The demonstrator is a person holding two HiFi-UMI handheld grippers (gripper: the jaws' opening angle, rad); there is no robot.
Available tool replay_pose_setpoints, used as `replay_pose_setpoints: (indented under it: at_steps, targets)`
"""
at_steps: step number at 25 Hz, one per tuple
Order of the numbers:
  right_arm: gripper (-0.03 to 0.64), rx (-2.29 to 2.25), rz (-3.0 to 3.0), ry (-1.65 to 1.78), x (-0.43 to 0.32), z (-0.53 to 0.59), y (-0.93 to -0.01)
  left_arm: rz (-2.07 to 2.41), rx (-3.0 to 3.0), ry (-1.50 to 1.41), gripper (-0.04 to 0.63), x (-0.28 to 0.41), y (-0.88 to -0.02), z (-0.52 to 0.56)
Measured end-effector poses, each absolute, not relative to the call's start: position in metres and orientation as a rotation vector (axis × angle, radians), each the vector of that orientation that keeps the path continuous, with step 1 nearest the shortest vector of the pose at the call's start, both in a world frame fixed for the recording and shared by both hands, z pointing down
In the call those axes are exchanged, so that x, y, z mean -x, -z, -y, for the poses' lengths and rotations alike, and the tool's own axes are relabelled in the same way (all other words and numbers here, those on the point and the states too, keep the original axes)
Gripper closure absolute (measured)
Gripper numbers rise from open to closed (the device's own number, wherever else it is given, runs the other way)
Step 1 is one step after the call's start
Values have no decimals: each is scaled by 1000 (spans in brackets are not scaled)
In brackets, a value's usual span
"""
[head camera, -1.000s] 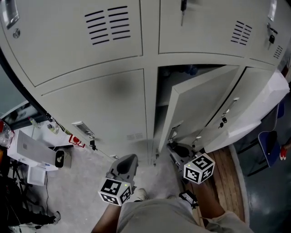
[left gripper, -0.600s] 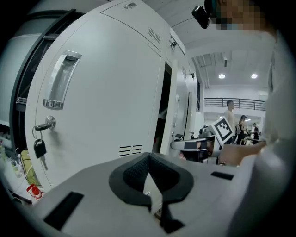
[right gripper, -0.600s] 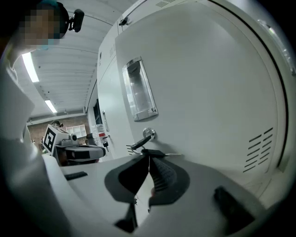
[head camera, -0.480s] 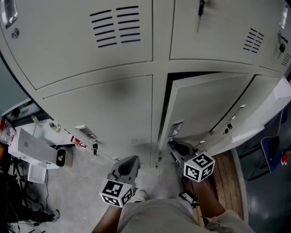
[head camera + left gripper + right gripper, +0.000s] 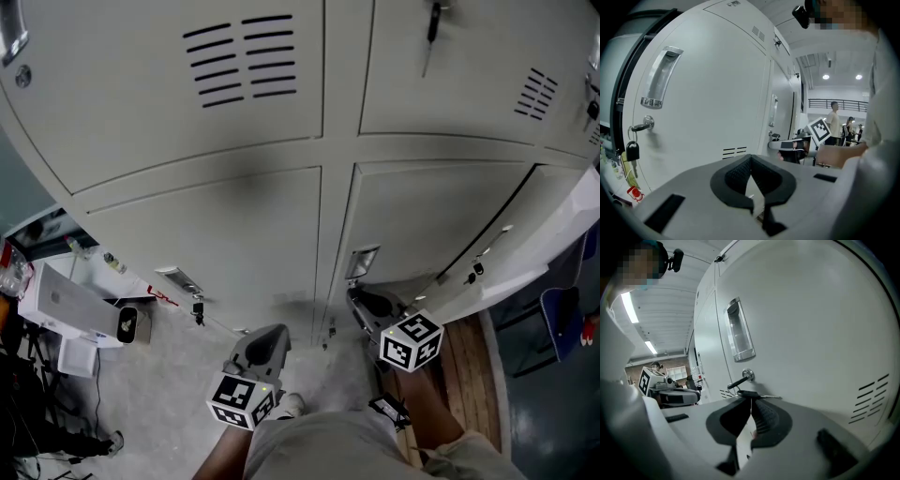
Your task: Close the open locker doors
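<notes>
Lockers (image 5: 187, 103) of smooth pale grey sheet metal fill the head view, with rows of narrow vent slits (image 5: 239, 56) in the upper doors. The lower middle door (image 5: 431, 220) lies flush in its frame, while the lower right door (image 5: 539, 239) stands out at an angle, open. The right claw (image 5: 358, 298) is closed, its ribbed black pads (image 5: 764, 416) together with nothing between them, close to the shiny recessed handle (image 5: 739, 329) and the key (image 5: 740, 380) in the middle door's lock. The left claw (image 5: 270, 334) is also closed and empty, low over the speckled floor (image 5: 178, 375)
</notes>
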State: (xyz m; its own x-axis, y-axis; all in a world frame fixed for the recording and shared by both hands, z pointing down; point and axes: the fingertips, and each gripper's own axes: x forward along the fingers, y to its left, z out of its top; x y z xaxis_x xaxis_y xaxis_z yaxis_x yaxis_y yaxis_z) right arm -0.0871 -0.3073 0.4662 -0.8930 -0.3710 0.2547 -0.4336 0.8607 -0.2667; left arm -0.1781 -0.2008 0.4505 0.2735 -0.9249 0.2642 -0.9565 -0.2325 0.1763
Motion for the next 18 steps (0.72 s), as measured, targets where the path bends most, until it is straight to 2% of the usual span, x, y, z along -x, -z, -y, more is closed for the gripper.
replay_pose_setpoints:
  at_steps: [18]
  targets:
    - [589, -596, 2836, -476, 94, 318, -469, 1749, -2210, -146, 581, 188, -454, 203]
